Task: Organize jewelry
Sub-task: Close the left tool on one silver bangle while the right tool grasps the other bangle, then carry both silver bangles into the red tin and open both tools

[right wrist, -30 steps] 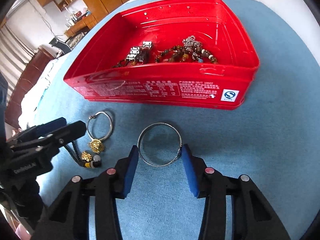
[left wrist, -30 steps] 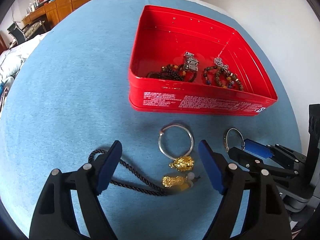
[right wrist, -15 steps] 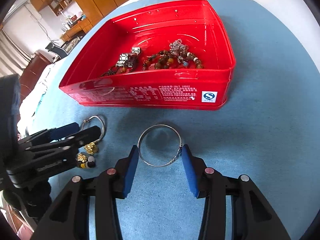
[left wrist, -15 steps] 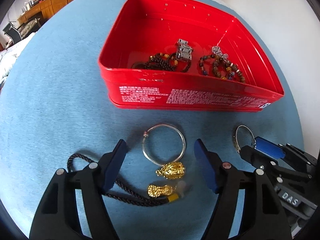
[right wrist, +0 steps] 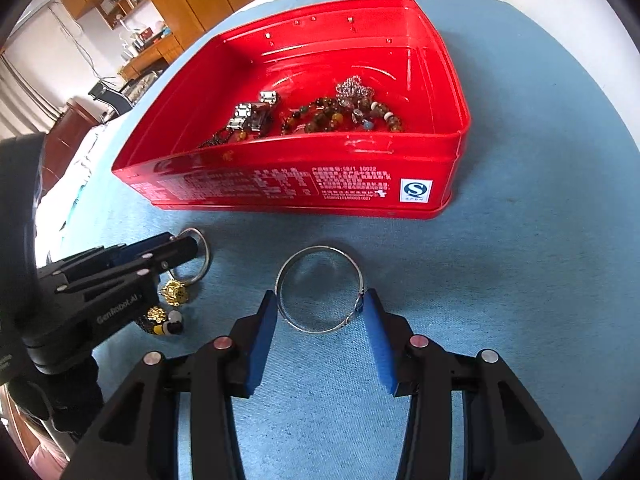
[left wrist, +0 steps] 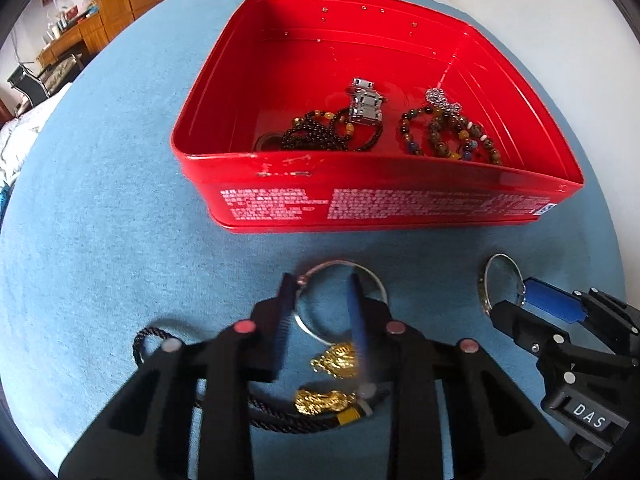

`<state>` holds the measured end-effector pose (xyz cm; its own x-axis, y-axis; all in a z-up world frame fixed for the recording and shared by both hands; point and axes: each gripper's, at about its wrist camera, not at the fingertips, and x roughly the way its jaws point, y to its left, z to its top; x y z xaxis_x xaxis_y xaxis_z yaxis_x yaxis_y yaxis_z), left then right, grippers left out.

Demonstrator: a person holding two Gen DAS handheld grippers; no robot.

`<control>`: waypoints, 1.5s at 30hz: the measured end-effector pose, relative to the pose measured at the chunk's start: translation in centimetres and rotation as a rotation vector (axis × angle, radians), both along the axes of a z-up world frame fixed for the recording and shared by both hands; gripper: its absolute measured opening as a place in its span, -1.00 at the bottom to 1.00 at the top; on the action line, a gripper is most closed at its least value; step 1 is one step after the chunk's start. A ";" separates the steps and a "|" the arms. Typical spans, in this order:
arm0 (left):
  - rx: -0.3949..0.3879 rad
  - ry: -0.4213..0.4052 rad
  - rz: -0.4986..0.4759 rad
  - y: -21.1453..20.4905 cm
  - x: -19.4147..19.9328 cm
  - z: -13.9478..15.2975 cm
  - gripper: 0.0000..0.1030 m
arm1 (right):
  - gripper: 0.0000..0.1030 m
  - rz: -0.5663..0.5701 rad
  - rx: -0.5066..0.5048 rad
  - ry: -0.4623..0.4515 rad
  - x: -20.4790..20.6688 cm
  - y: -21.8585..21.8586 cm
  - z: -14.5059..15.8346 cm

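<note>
Looking down the left gripper [left wrist: 320,312], its jaws are closing around the silver bangle [left wrist: 372,280], with gold charms [left wrist: 334,360] and a black cord [left wrist: 276,420] on the blue cloth [left wrist: 100,200] — pads not clearly pressing yet. Only the right view shows the "S" logo sticker [right wrist: 416,191] on the red tin [right wrist: 280,184], plus "GenRobot.AI" on the other tool. Left view reads "DAS". The right gripper [right wrist: 320,312] straddles a wire hoop [right wrist: 320,290], pads touching both sides — gripped, it seems. Beaded bracelets [left wrist: 448,132] and a metal watch band [left wrist: 364,102] sit inside the tin.
</note>
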<state>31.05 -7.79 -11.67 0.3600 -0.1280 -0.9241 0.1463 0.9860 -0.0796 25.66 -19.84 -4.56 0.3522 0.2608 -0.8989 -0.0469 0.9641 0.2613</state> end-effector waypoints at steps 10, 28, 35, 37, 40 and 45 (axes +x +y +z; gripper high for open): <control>-0.104 0.038 0.008 1.6 0.3 0.4 -0.21 | -0.13 -0.003 0.007 -0.001 0.1 -0.1 -0.1; 0.008 -0.007 -0.002 -0.3 -0.2 0.3 -0.08 | -0.06 -0.010 0.014 -0.001 0.2 -0.3 0.0; -0.048 -0.013 0.019 1.4 -0.7 1.4 -0.08 | 0.15 -0.012 -0.020 -0.012 0.5 0.3 -0.3; -0.061 -0.032 0.028 2.0 -0.8 2.0 -0.08 | 0.18 -0.011 -0.029 -0.016 0.6 0.5 -0.3; -0.068 -0.052 0.032 2.2 -1.3 2.9 -0.08 | 0.18 -0.006 -0.056 -0.023 0.6 1.0 -0.4; -0.051 -0.036 0.033 2.5 -1.7 2.7 -0.08 | -0.05 -0.003 -0.135 -0.053 0.6 1.8 -0.6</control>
<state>29.32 -5.27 -8.96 0.3979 -0.1617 -0.9031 0.1174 0.9852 -0.1247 26.23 -18.05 -5.15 0.4010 0.1376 -0.9057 -0.0544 0.9905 0.1264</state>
